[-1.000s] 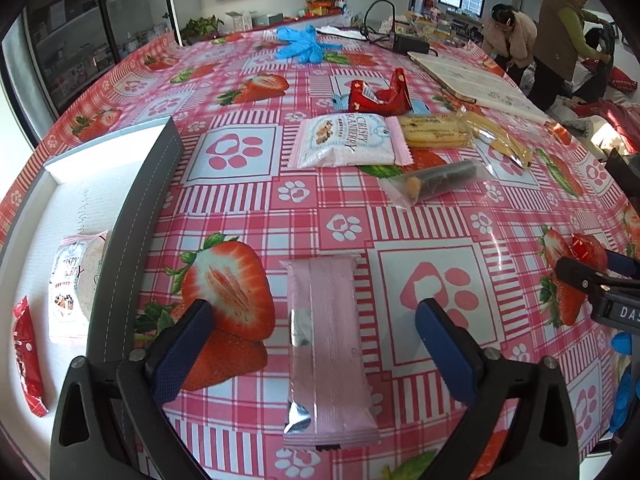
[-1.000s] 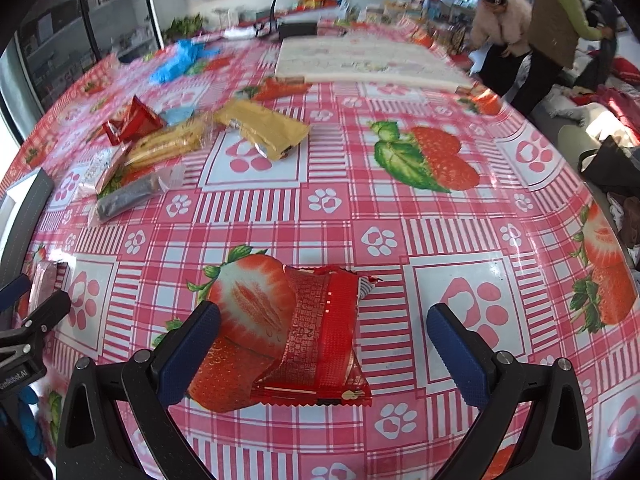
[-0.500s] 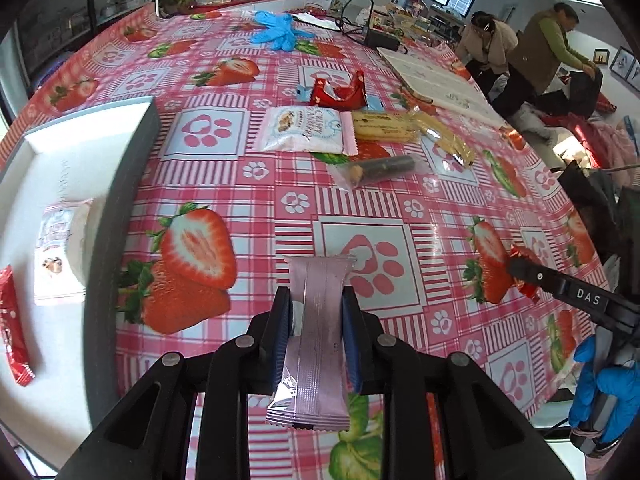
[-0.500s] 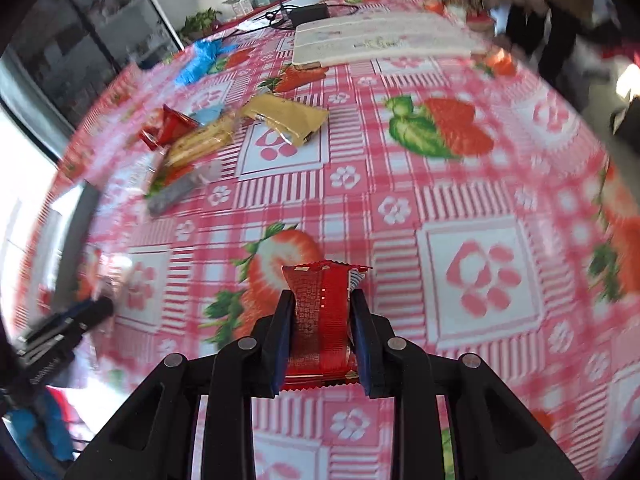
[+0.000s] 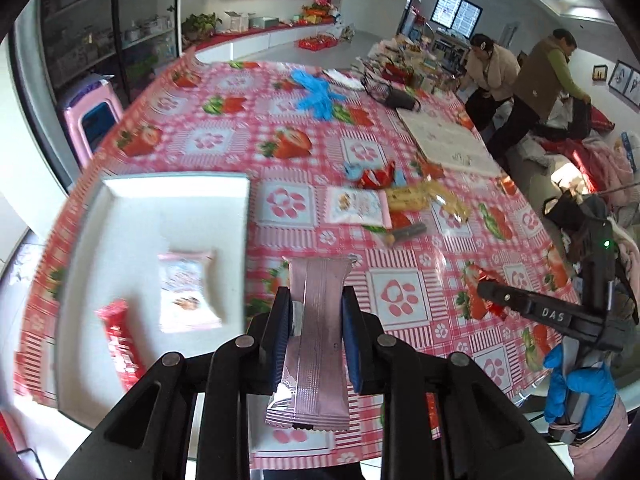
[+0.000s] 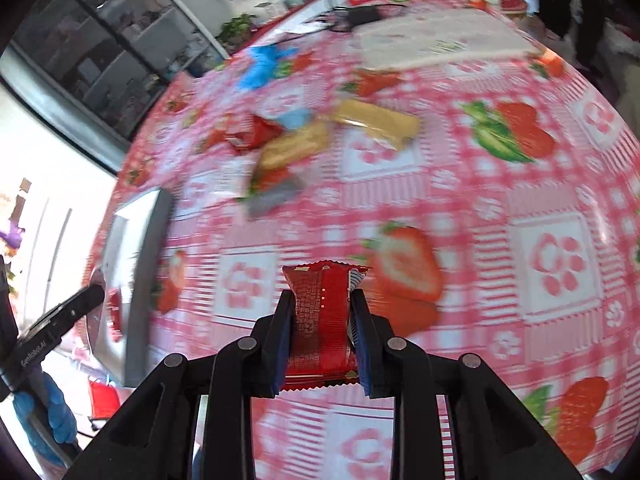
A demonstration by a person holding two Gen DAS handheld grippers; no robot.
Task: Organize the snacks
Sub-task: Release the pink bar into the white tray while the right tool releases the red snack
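White shallow tray [image 5: 236, 200] on strawberry-print plastic tablecloth [image 5: 400, 288], two packets already inside. Left gripper [image 5: 316, 336] clamped mid-length on long pink foil wafer bar [image 5: 320, 320], lifted: light, crushable, slippery. Right gripper [image 6: 323, 336] clamped on small red crinkly packet [image 6: 320, 312], also lifted.

Tray at left, loose snacks toward the middle of the table

In the left wrist view the tray [image 5: 120, 204] sits left of centre on the table [image 5: 304, 120], two packets [image 5: 186, 290] inside it; a snack cluster [image 5: 396, 200] lies right of it, gloves [image 5: 318, 92] farther up, a board [image 5: 448, 140] upper right.
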